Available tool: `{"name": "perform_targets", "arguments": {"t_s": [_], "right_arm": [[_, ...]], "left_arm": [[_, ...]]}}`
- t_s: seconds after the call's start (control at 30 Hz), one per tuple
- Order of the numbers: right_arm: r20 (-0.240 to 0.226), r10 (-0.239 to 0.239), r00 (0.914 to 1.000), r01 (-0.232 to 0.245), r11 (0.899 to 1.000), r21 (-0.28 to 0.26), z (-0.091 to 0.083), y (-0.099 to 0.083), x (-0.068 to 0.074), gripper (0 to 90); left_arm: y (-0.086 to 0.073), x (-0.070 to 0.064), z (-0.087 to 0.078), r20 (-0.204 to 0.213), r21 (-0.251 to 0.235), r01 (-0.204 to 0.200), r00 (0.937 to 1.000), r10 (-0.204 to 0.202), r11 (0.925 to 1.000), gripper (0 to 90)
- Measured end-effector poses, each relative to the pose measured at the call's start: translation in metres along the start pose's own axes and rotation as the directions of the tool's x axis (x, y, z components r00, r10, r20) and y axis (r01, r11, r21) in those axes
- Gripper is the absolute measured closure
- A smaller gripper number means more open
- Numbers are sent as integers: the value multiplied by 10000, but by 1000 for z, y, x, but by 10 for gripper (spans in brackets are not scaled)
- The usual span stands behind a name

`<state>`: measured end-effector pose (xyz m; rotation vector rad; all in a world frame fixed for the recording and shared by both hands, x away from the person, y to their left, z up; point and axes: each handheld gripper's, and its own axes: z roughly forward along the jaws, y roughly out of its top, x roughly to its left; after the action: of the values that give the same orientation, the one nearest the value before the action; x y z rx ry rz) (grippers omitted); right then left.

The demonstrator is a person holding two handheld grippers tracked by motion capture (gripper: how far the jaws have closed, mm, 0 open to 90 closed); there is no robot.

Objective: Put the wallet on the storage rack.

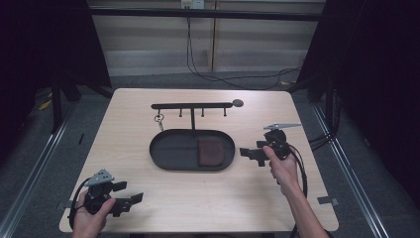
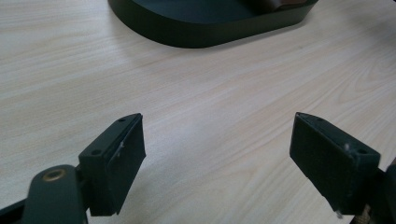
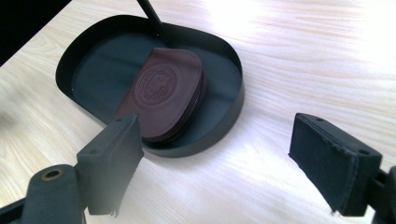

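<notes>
Toward the right end of the black oval tray (image 1: 163, 148) lies a brown leather pouch (image 1: 211, 151), flat on the tray floor, its stamped round emblem facing up and its zipped curved edge close to the tray wall (image 3: 236, 100) in the right gripper view. A thin black post rises from the tray's far rim and carries a horizontal bar with hooks (image 1: 193, 105); a small key ring (image 1: 159, 119) hangs near the bar's left end. Just beside the tray's right end, the right gripper (image 1: 252, 153) is held over the wooden table (image 1: 129, 109), its jaws spread wide and empty, pointing toward the pouch without touching it. Well apart, near the table's front left corner, the left gripper (image 1: 130, 193) is also wide open, holding nothing, with bare tabletop between its jaws.
</notes>
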<state>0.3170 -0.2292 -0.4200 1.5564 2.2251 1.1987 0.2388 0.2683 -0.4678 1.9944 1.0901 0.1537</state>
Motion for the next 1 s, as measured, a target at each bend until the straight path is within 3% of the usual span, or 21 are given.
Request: {"name": "perform_targets", "arguments": {"t_s": [0.2,0.47,0.6,0.7,1.0], "right_arm": [[264,-222,9994,225,9997,-131,-13,-12,-2,168],[613,-165,9980,181,9995,-253,-32,-38,-8,175],[530,-9,9986,29,9993,-368,-38,-45,-7,175],[634,-154,9979,175,9993,-324,-44,-54,-6,175],[876,50,9961,2,9982,-593,-54,-80,-5,180]], "left_arm": [[0,1,-1,-19,8,35,10000,-35,10000,181],[-1,3,-1,8,-28,141,9999,-141,9999,181],[0,1,0,22,10,-18,10000,18,10000,181],[0,0,-1,19,-36,-62,10000,62,10000,181],[0,-2,-2,-32,-87,-196,9998,196,9998,181]]}}
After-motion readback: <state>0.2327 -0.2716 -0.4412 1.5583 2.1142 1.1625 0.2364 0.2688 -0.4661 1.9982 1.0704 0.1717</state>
